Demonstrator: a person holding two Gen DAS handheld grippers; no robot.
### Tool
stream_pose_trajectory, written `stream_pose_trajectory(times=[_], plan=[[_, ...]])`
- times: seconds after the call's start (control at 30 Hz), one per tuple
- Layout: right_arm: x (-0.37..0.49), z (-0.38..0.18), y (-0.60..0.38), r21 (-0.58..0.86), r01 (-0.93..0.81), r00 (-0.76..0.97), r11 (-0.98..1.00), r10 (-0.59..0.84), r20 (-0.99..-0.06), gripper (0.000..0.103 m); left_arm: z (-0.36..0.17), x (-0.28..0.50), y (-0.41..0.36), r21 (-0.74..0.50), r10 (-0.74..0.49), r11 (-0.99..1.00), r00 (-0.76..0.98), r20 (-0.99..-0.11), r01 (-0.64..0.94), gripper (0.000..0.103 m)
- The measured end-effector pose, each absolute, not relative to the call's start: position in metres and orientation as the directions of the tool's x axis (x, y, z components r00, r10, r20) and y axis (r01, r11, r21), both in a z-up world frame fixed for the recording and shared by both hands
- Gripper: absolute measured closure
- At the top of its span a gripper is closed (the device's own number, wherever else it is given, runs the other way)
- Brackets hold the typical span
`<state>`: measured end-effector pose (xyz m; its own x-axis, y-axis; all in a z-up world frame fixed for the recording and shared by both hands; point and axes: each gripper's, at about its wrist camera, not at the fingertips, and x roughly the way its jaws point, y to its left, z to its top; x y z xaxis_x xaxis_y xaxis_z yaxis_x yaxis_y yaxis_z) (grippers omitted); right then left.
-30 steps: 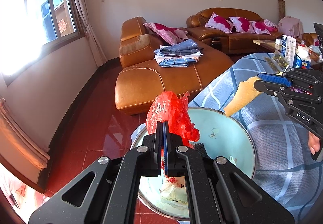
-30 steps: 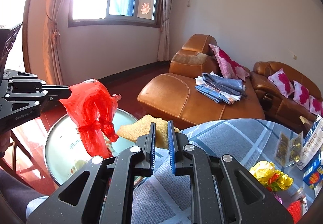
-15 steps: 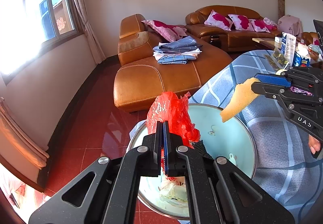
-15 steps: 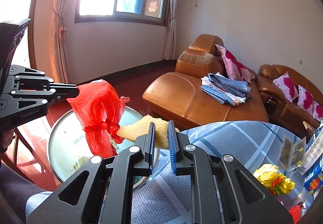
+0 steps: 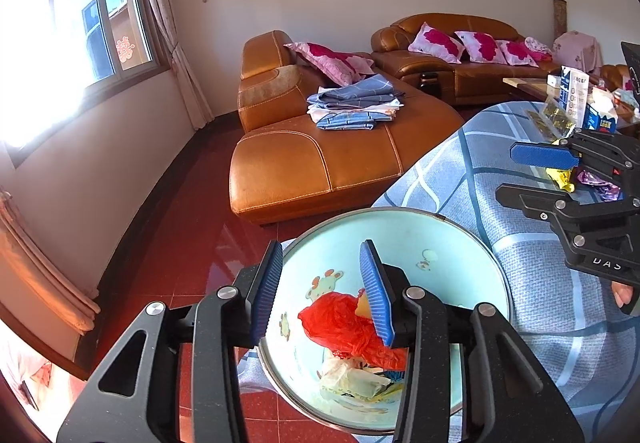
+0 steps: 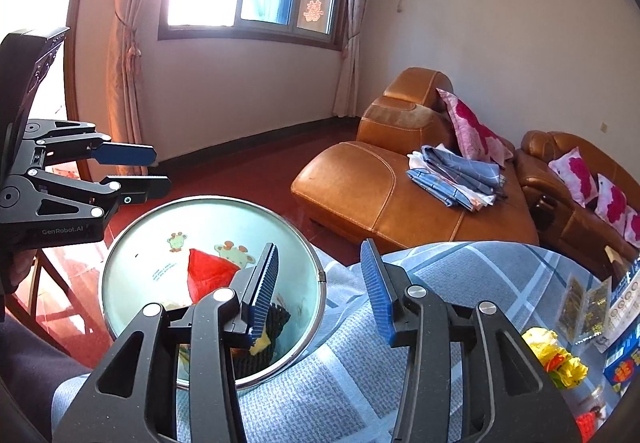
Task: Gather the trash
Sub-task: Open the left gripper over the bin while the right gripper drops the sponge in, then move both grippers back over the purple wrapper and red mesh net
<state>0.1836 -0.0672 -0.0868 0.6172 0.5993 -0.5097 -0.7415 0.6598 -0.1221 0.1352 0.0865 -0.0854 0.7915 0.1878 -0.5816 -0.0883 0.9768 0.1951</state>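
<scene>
The red plastic bag (image 5: 352, 331) is lying down inside the pale blue trash bin (image 5: 460, 239), on top of crumpled paper and wrappers, and the yellow sponge piece (image 5: 363, 308) sits right against it. The bin stands at the edge of the table with the blue checked tablecloth (image 5: 532, 283), half over the red floor.

Both tongs have just been opening, and nothing is between the pads now. The left gripper (image 5: 326, 289) hangs over the bin mouth with its jaws apart, the bag below them. The right gripper (image 6: 322, 285) is also spread, one finger over the bin and the other over the cloth.

Looks like the drop is done, so I'd lift both straight up before swinging away, so the pads don't snag the bag or knock the rim. Next candidates, I'd guess, are the yellow crumpled wrapper (image 6: 556, 357) and the other bits near the table's far-right edge by the boxes (image 6: 624, 307).
</scene>
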Motion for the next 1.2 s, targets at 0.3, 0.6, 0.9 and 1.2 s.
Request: stream_pose_trajectory(times=[0.3,0.6,0.9,1.2], plan=[[0.184,-0.088,-0.07,-0.118,-0.733,0.626,0.67,0.596,-0.502,0.058,-0.089,0.132,0.085,0.201,0.187,0.976,0.791,-0.582,-0.083,0.061],[0.183,-0.088,-0.073,-0.114,-0.718,0.641,0.687,0.588,-0.493,0.055,-0.088,0.131,0.08,0.202,0.176,0.977,0.793,-0.583,-0.069,0.057],[0.183,-0.088,-0.075,-0.111,-0.704,0.655,0.701,0.581,-0.484,0.055,-0.088,0.13,0.073,0.205,0.166,0.977,0.798,-0.579,-0.055,0.055],[0.183,-0.084,-0.081,-0.105,-0.669,0.689,0.736,0.561,-0.458,0.055,-0.086,0.13,0.066,0.204,0.151,0.978,0.803,-0.577,-0.037,0.054]])
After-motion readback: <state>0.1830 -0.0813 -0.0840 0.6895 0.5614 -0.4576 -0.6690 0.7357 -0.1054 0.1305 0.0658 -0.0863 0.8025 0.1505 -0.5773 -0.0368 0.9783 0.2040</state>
